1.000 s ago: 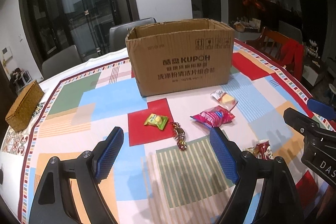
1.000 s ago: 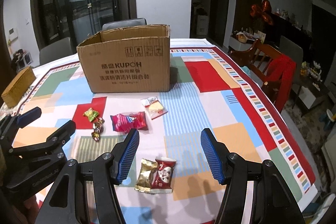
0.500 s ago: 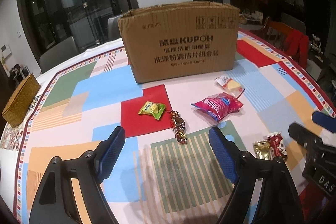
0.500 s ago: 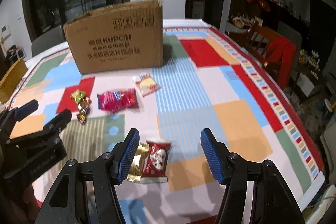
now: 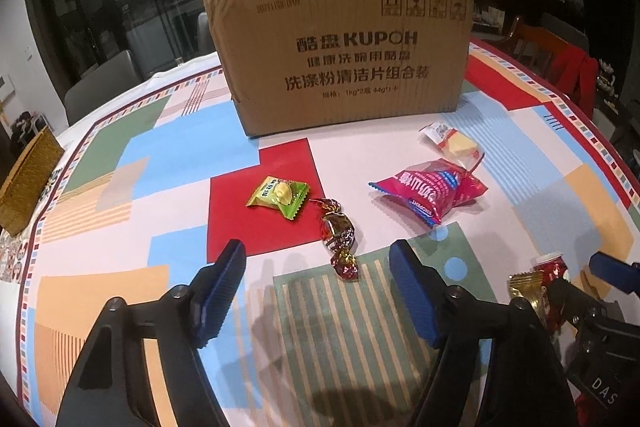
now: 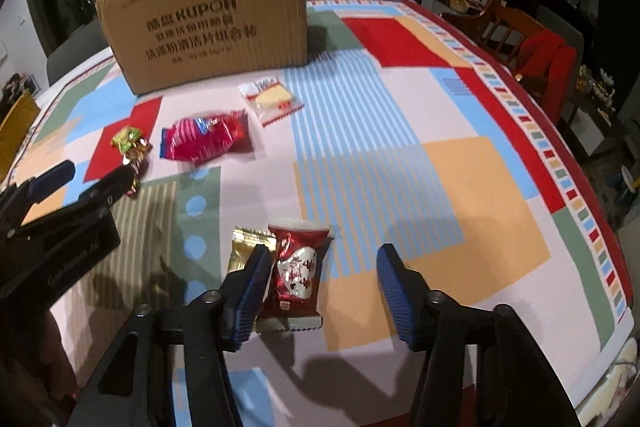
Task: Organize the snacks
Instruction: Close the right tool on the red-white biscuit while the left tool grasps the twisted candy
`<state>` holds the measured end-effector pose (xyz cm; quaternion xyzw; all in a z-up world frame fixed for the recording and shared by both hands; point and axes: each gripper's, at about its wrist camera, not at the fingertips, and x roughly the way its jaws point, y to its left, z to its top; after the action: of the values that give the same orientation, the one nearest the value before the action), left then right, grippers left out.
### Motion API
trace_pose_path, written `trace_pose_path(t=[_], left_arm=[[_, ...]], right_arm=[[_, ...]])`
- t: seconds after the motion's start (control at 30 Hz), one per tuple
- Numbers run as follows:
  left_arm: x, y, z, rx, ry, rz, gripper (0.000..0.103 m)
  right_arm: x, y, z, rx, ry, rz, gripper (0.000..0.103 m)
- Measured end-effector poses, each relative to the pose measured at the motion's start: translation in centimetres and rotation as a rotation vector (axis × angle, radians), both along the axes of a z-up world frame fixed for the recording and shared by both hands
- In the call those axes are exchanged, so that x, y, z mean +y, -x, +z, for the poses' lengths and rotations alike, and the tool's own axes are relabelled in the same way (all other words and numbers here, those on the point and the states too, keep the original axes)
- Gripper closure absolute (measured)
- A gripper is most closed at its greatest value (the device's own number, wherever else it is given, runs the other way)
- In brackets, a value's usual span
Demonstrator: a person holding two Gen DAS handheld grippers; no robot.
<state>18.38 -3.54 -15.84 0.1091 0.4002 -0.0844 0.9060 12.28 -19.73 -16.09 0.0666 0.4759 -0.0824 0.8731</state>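
Pink snack packet [image 5: 430, 191], brown box [image 5: 344, 51], seemingly reddish-gold candy [image 5: 338, 237].

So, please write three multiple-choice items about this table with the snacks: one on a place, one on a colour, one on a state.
1. Where does the green candy packet lie?
A. inside the cardboard box
B. on a red patch of the tablecloth
C. on the woven basket

2. What colour is the large puffed snack bag?
A. pink
B. blue
C. white

3. How does the red snack packet lie relative to the right gripper?
A. clamped and lifted
B. far outside the fingers
C. flat on the table, between the fingers

Answers: 1 B, it rests on the red square in front of the cardboard box; 2 A, its wrapper is pink; 3 C, the jaws are closing but a gap remains beside it.
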Motion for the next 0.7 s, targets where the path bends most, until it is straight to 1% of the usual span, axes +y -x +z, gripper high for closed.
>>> trace_pose_path(t=[0.1, 0.2, 0.3, 0.37, 0.5, 0.6, 0.67, 0.7], left_arm=[[0.1, -0.5, -0.3, 0.006, 0.001, 0.005, 0.031], [0.1, -1.0, -0.5, 0.010, 0.000, 0.007, 0.033], [-0.1, -1.4, -0.8, 0.020, -0.002, 0.004, 0.036], [-0.2, -1.7, -1.0, 0.024, -0.003, 0.003, 0.040], [-0.4, -2.1, -1.3, 0.033, -0.007, 0.000, 0.043], [-0.5, -2.4, -1.6, 0.042, -0.005, -0.007, 0.049], [-0.6, -2.5, -1.7, 0.046, -0.004, -0.008, 0.058], [-0.6, -2.6, -1.8, 0.053, 0.001, -0.010, 0.060]], right_arm=[[0.1, -0.3, -0.5, 0.017, 0.000, 0.002, 0.052], [0.1, -0.5, -1.1, 0.038, -0.014, 0.000, 0.055], [0.1, -0.7, -1.1, 0.034, -0.009, 0.002, 0.059], [0.1, -0.9, -1.1, 0.030, -0.007, 0.001, 0.063], [0.0, -1.2, -1.0, 0.024, -0.004, 0.005, 0.072], [0.0, -1.4, -1.0, 0.021, -0.003, 0.006, 0.074], [0.0, -1.5, -1.0, 0.019, -0.004, 0.008, 0.074], [0.0, -1.5, -1.0, 0.018, -0.004, 0.008, 0.075]])
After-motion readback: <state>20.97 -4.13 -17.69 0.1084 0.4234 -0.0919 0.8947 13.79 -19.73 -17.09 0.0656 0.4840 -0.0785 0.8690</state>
